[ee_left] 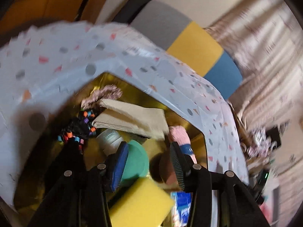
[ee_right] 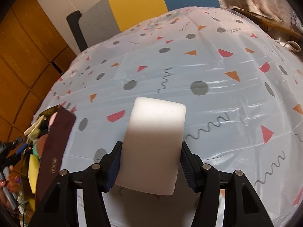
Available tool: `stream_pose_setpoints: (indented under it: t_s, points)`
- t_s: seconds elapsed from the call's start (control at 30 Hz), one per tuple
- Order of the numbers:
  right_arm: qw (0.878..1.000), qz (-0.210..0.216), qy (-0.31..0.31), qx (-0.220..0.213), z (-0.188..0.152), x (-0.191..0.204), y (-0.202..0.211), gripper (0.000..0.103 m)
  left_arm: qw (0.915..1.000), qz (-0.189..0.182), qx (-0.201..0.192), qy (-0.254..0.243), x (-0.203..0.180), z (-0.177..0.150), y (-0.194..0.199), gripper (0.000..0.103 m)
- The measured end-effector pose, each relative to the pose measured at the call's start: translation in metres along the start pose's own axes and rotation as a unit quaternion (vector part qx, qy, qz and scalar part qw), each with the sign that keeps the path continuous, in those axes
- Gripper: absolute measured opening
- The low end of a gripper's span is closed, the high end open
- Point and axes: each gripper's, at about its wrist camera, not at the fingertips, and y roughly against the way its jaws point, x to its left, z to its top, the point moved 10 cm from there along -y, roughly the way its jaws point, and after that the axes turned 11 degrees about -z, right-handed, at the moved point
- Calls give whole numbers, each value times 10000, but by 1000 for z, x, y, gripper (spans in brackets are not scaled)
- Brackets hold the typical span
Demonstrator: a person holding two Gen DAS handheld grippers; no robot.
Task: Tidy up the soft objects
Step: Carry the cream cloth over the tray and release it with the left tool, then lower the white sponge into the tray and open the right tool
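My right gripper (ee_right: 150,157) is shut on a white sponge block (ee_right: 153,141) and holds it above the patterned tablecloth (ee_right: 208,66). My left gripper (ee_left: 149,158) is open and empty above a gold-lined box (ee_left: 195,132). The box holds a yellow sponge (ee_left: 138,202), a beige folded cloth (ee_left: 136,119), a pink sock (ee_left: 180,134), a black beaded scrunchie (ee_left: 83,124), a teal round thing (ee_left: 136,160) and a blue packet (ee_left: 181,206). In the right wrist view the box (ee_right: 55,141) stands at the left table edge, its dark red wall facing me.
The table is covered by a pale blue cloth (ee_left: 66,53) with dots and triangles. Brown cabinets (ee_right: 22,56) stand left. Grey, yellow and blue wall panels (ee_right: 136,3) are behind the table. Clutter (ee_left: 261,143) lies right of the box.
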Motion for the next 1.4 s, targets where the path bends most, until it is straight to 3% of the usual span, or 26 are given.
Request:
stream_pose_setpoints:
  t_s: [0.1, 0.27, 0.43, 0.73, 0.9, 1.1, 1.4]
  points:
    - [9997, 194, 102, -137, -3, 14, 6, 59, 9987, -122, -88, -489, -18, -6, 15, 46]
    - [9980, 431, 412, -209, -21, 48, 20, 59, 9959, -164, -70, -882, -36, -15, 25, 46]
    - [9949, 657, 724, -241, -36, 93, 44, 59, 9916, 306, 7, -1256, -36, -30, 30, 46]
    - [9833, 1265, 1269, -327, -46, 202, 69, 60, 9850, 799, 59, -1528, -33, -49, 45, 46]
    - [9796, 1349, 1476, -223, -50, 255, 60, 60, 9856, 983, -102, -1376, -25, -42, 59, 46]
    - [9804, 1107, 1618, -178, -48, 307, 40, 60, 9807, 1470, -271, -1257, -7, -37, 76, 46]
    - [9807, 771, 1786, -178, -49, 336, 17, 60, 9715, 1992, -226, -1261, 9, -42, 82, 46]
